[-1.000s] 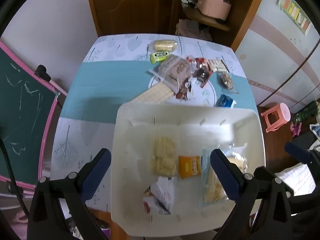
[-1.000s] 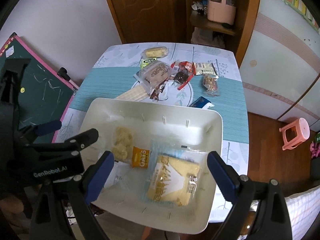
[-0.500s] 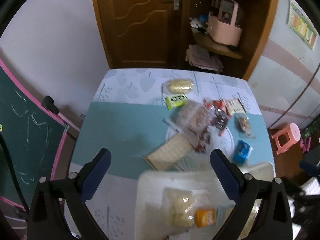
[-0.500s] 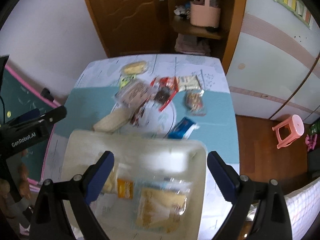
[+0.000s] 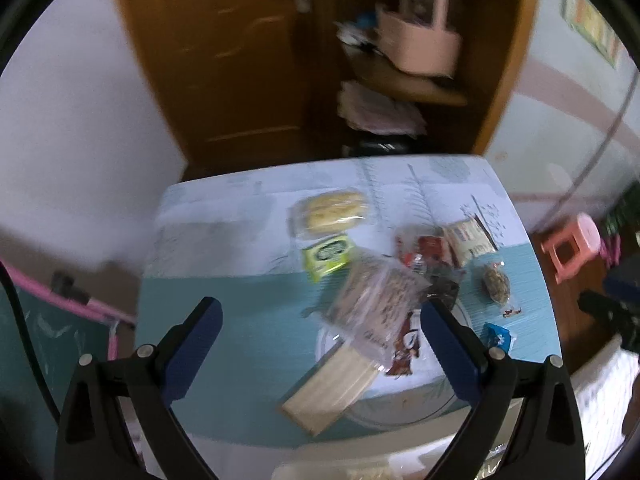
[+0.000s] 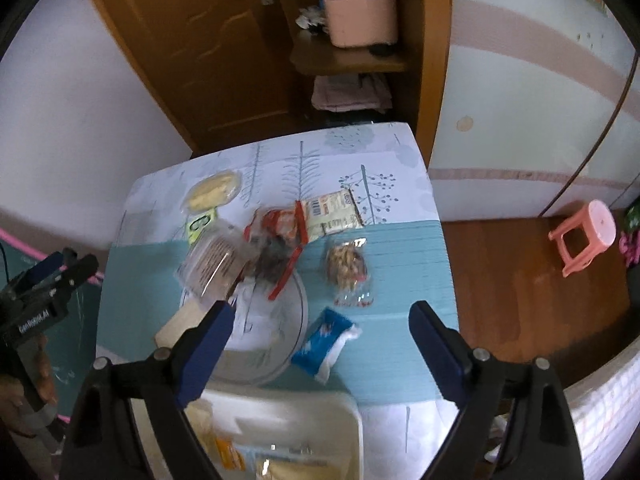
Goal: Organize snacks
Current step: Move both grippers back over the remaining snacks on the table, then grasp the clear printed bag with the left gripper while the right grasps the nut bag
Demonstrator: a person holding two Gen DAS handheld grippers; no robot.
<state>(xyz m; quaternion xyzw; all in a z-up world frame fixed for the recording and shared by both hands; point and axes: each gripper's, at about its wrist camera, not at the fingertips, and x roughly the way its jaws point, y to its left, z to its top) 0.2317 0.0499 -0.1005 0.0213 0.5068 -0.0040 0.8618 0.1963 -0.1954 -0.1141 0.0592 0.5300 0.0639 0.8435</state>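
Snack packets lie on the table [image 5: 240,320]: a yellow bread pack [image 5: 332,210] at the far side, a green packet [image 5: 328,256], a clear cookie bag [image 5: 376,304], a beige wafer pack [image 5: 332,392], a nut bag [image 6: 348,264] and a blue packet [image 6: 326,338]. The white tray's [image 6: 288,412] rim shows at the near edge with snacks inside. My left gripper [image 5: 316,320] is open and empty above the cookie bag. My right gripper [image 6: 320,324] is open and empty above the blue packet. The left gripper also shows in the right wrist view [image 6: 48,280].
A wooden door [image 6: 200,52] and a shelf with a pink basket [image 6: 360,20] stand beyond the table. A pink stool [image 6: 584,236] is on the floor at the right. A chalkboard with a pink frame [image 5: 48,320] stands at the left.
Both grippers have moved forward from above the tray toward the loose snacks. The tray has slid to the bottom edge of both views. Both jaws stay open.
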